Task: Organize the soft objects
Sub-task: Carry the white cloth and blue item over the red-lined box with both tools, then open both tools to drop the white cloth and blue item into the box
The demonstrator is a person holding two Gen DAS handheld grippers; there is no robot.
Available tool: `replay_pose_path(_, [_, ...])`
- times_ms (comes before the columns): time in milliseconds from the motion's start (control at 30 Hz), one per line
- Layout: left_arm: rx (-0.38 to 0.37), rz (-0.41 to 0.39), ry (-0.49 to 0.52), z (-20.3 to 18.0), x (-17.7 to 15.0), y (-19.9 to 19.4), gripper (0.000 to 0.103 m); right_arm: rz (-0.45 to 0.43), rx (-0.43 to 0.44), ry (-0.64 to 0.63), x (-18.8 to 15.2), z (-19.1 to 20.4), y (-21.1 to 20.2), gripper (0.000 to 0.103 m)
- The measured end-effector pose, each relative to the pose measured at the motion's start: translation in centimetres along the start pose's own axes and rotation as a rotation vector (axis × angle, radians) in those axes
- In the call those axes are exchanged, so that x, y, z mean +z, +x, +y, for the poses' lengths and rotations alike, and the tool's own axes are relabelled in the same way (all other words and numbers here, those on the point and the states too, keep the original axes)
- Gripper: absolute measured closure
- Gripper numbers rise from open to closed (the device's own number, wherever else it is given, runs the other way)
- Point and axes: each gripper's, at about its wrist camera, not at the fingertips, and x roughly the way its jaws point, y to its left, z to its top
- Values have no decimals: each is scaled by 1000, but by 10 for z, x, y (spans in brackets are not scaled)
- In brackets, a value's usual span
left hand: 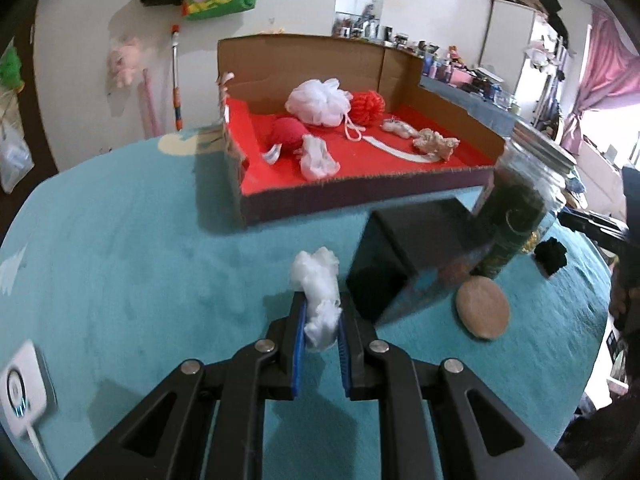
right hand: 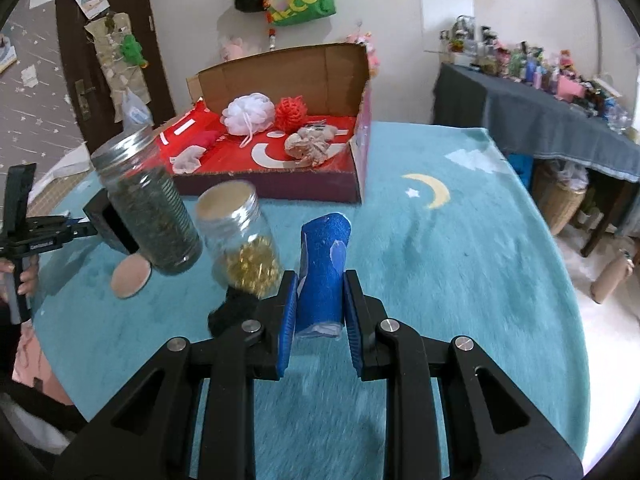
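- left gripper point(left hand: 322, 312) clamped on white fluffy wad point(left hand: 318, 292), carried in front of the cardboard box point(left hand: 360, 196), likely bound for it
- right gripper point(right hand: 320, 300) clamped on blue foam roll point(right hand: 323, 268), also short of the box
- other soft pieces already in the box

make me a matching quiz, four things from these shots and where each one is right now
Things:
1. white scrunchie
2. blue foam roll
3. white mesh pouf
4. tan round pad

Places:
A. lying on the teal blanket beside the dark box
B. clamped in the right tool
C. inside the red-lined cardboard tray
D. clamped in the left tool

Pairs: 1-D, 2-B, 3-C, 4-A
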Motion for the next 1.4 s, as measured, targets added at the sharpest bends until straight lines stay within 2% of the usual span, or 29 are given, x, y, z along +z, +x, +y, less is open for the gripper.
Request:
replay_pose_path(167, [-62, -9, 40, 5, 16, 5, 88, 11, 67, -43, 17, -6, 16, 81])
replay_pose_path(633, [-137, -49, 104, 1, 69, 3, 88, 21, 226, -75, 73, -9, 45, 81])
replay_pose_path(867, [-202, 13, 66, -18, 119, 28, 88, 54, 294, -109, 119, 8, 68, 81])
replay_pose_path(933, [-209, 45, 53, -24, 133, 39, 88, 72, 291, -114, 131, 14, 77, 81])
replay_pose_path(1200, [-130, 217, 9, -39, 171, 96, 88, 226, 202, -144, 182, 42, 139, 81])
replay_pose_path(1400, [-40, 308, 32, -42, 187, 139, 88, 358, 108, -196, 197, 60, 194, 81])
